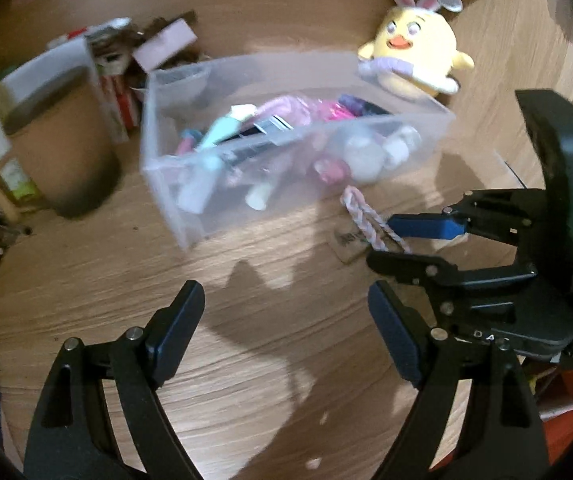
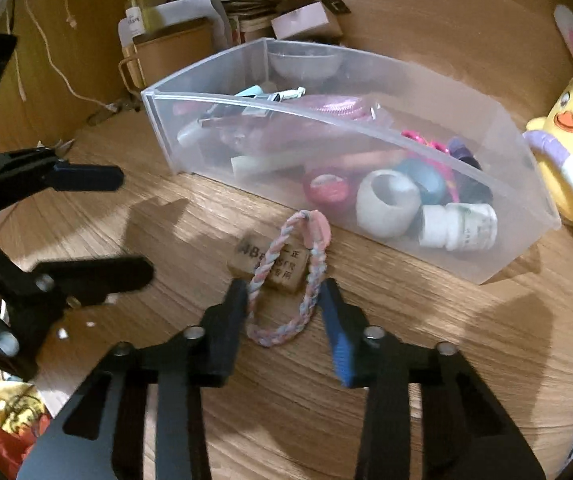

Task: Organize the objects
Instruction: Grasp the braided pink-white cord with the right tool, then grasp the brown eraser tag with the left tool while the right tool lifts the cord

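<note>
A pink, blue and white braided bracelet (image 2: 274,338) lies on the wooden tabletop just in front of a clear plastic bin (image 2: 326,120), draped over a small brown printed block (image 2: 286,272). My right gripper (image 2: 284,300) points down at it, a pad pressing each side of the loop. From the left wrist view the bracelet (image 1: 360,212) runs between the right gripper's (image 1: 380,240) two fingers. My left gripper (image 1: 286,300) hangs open over bare wood with nothing between its fingers, left of the right one and in front of the bin (image 1: 190,200). In the right wrist view the left gripper (image 2: 134,226) also stands open.
The bin holds tape rolls, small bottles and pink items. A yellow plush chick with rabbit ears (image 1: 418,52) (image 2: 566,140) sits beside the bin's right end. A brown tub (image 1: 66,140) (image 2: 170,56), boxes and a white cable crowd the back left. Orange fabric lies at the near edge.
</note>
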Motion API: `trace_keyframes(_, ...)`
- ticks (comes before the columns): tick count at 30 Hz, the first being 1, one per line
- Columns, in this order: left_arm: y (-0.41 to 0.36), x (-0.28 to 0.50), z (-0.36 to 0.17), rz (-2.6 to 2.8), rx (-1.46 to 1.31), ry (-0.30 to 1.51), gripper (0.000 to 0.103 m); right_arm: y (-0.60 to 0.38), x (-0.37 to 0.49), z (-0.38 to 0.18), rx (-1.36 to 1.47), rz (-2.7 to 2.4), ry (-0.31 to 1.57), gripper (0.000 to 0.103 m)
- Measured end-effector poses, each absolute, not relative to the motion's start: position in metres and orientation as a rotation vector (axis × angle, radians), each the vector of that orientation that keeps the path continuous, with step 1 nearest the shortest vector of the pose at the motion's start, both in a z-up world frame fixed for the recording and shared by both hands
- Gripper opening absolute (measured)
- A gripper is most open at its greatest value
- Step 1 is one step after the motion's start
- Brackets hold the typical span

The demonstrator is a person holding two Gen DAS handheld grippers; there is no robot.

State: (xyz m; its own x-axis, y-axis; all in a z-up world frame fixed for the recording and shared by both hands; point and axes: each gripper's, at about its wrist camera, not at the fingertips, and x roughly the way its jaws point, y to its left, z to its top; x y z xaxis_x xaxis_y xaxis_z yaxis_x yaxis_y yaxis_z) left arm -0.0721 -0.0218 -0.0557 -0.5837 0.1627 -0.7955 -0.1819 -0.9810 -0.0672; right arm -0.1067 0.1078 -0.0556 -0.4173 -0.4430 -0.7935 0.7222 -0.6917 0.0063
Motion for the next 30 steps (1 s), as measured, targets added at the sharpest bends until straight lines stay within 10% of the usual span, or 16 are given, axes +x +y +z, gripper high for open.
trace_keyframes(13,0.02,-0.109,-0.068,2.55,-1.363,0.118,0.074,0.153,-0.107,-0.041,1.002,-2.253,0.372,0.009)
trace_keyframes(20,0.026,-0.115,-0.071,2.546,-1.364,0.109,0.044,0.179,-0.108,-0.02,0.951,-2.31,0.294,0.009)
trace_keyframes(30,0.016,-0.102,-0.052,2.585,-1.295,0.072,0.044,0.188,-0.107,0.01,0.844,-2.341,0.223,0.009)
